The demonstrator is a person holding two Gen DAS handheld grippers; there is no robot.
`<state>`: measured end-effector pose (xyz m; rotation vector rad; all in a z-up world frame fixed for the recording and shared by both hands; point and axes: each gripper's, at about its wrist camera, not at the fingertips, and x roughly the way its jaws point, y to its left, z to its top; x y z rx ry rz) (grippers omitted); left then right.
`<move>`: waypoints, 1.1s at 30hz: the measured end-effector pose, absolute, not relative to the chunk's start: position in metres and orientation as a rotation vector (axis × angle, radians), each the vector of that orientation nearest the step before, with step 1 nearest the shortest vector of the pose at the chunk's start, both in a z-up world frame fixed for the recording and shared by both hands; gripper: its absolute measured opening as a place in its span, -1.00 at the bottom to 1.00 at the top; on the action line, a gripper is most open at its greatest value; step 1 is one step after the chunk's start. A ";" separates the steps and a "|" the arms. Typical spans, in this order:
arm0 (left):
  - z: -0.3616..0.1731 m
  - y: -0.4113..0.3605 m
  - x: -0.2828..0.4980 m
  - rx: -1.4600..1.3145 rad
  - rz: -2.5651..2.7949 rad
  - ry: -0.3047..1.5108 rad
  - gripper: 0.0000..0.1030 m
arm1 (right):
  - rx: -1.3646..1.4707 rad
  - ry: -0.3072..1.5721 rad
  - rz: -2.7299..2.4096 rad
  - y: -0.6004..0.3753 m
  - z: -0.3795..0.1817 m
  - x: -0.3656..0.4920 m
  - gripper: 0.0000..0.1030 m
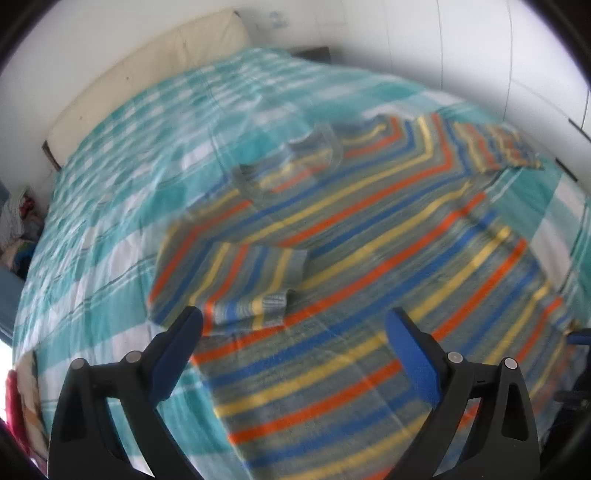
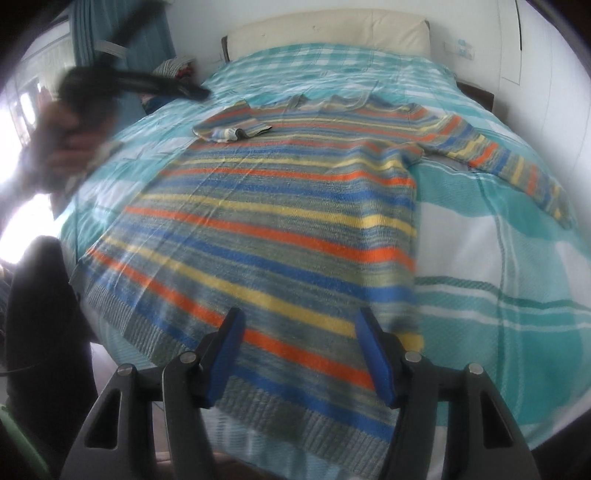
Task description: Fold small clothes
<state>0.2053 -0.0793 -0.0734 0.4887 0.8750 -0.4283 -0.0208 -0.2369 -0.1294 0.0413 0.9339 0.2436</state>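
A striped knit sweater in blue, orange, yellow and grey lies flat on the bed, also in the left wrist view. Its left sleeve is folded in over the chest, cuff on top. Its right sleeve lies spread out to the side. My left gripper is open and empty, above the sweater near the folded sleeve; it shows blurred in the right wrist view. My right gripper is open and empty, over the sweater's bottom hem.
The bed has a teal and white checked cover and a cream headboard. A pile of clothes lies beside the bed. White wardrobe doors stand at the right. A dark-clothed leg is at the bed's left front corner.
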 end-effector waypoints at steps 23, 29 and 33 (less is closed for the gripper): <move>-0.140 0.259 0.260 -0.492 0.253 1.045 -0.90 | 0.079 0.875 0.202 -0.240 -0.142 -0.025 0.20; -0.145 0.273 0.262 -0.654 0.240 0.992 -0.91 | 0.087 0.864 0.191 -0.243 -0.143 -0.028 0.20; -0.160 0.280 0.258 -0.695 0.208 0.978 -0.91 | 0.091 0.863 0.189 -0.243 -0.143 -0.028 0.20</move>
